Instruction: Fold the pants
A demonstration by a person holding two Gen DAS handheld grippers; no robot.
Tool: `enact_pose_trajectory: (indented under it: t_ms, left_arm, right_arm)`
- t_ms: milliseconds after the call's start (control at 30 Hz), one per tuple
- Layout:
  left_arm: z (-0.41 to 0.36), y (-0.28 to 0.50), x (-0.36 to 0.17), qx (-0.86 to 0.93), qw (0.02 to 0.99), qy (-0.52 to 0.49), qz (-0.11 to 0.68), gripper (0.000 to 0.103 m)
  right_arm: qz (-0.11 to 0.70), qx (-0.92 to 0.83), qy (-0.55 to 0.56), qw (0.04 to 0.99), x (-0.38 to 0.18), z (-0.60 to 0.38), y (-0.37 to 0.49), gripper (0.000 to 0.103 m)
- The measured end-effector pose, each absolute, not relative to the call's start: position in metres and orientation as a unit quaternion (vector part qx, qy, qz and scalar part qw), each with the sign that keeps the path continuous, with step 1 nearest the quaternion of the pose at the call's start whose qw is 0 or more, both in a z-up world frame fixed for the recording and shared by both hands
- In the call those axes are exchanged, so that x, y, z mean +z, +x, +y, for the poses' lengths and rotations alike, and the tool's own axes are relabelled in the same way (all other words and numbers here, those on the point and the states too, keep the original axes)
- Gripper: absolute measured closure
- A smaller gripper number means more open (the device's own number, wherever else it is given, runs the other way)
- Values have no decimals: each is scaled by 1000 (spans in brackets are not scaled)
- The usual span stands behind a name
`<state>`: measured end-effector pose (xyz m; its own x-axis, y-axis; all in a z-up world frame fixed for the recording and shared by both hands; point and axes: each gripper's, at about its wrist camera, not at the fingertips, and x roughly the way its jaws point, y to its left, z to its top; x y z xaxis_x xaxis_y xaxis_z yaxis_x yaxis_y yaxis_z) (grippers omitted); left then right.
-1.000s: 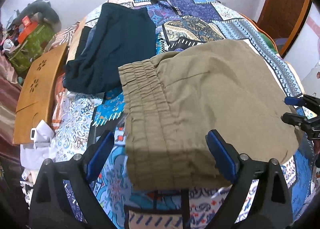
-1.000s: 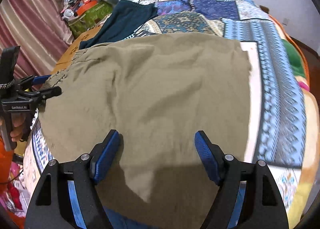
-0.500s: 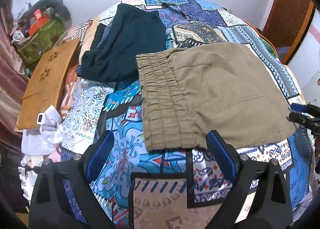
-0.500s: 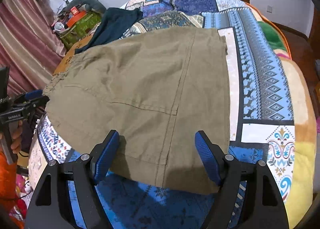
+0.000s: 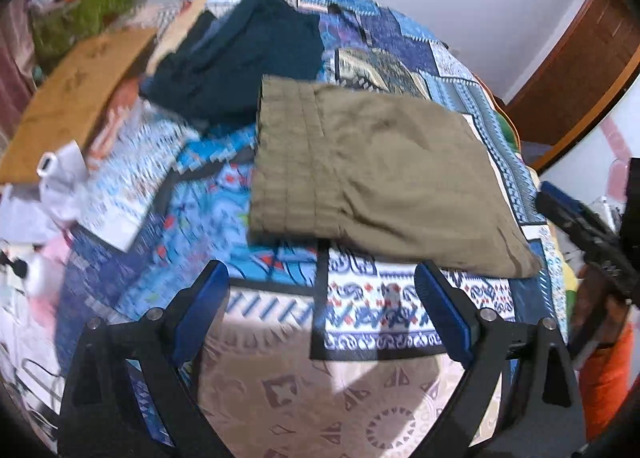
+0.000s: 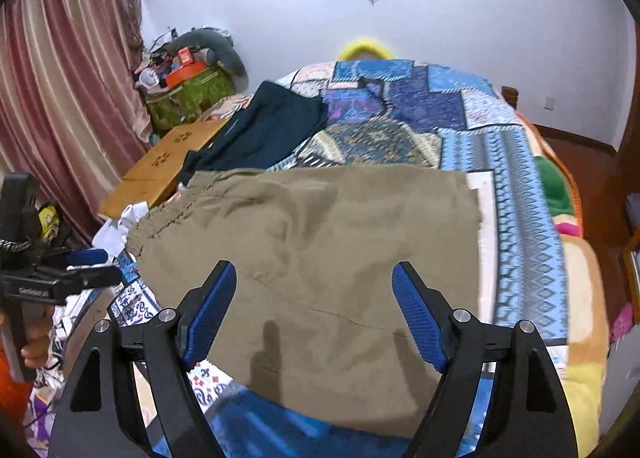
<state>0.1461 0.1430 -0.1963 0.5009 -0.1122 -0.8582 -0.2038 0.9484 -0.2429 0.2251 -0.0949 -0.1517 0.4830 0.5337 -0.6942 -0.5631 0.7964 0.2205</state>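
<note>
The khaki pants (image 5: 372,174) lie folded flat on the patterned bedspread (image 5: 280,282), elastic waistband to the left. They also show in the right wrist view (image 6: 320,266). My left gripper (image 5: 322,310) is open and empty, back from the pants' near edge. My right gripper (image 6: 314,310) is open and empty, above the pants' near edge. The right gripper shows at the right edge of the left wrist view (image 5: 576,218). The left gripper shows at the left edge of the right wrist view (image 6: 76,270).
A dark navy garment (image 5: 240,58) lies behind the pants. A wooden lap tray (image 5: 68,98) sits at the bed's left side beside white cloth (image 5: 64,174). A green bag with clutter (image 6: 188,94) stands by the pink curtain (image 6: 68,90). A wooden door (image 5: 580,58) is at right.
Both grippers have pulled back and up from the pants. The pants now lie farther from the jaws and flat on the bed. The left view is blurred by motion.
</note>
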Motion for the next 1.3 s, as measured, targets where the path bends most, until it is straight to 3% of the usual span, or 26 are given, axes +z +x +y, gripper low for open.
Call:
enact_pose_trajectory:
  t_ms: [267, 733, 800, 867, 967, 1300]
  left_arm:
    - [141, 151, -213, -17, 830, -215, 515, 8]
    - [163, 210, -236, -60, 795, -339, 500, 9]
    - [165, 215, -235, -41, 801, -329, 499, 20]
    - [165, 216, -232, -8, 812, -298, 501, 44]
    - [167, 212, -229, 12, 823, -279, 495, 57]
    - [154, 176, -177, 116, 886, -115, 433, 67]
  right_arm:
    - [436, 316, -65, 840, -194, -75, 223, 26]
    - [459, 334, -29, 823, -202, -81, 226, 26]
    - [459, 336, -26, 822, -202, -82, 226, 26]
    - [459, 336, -24, 822, -202, -82, 226, 26]
    - [457, 336, -21, 823, -201, -84, 226, 26]
    - [458, 311, -5, 833, -199, -114, 219, 26]
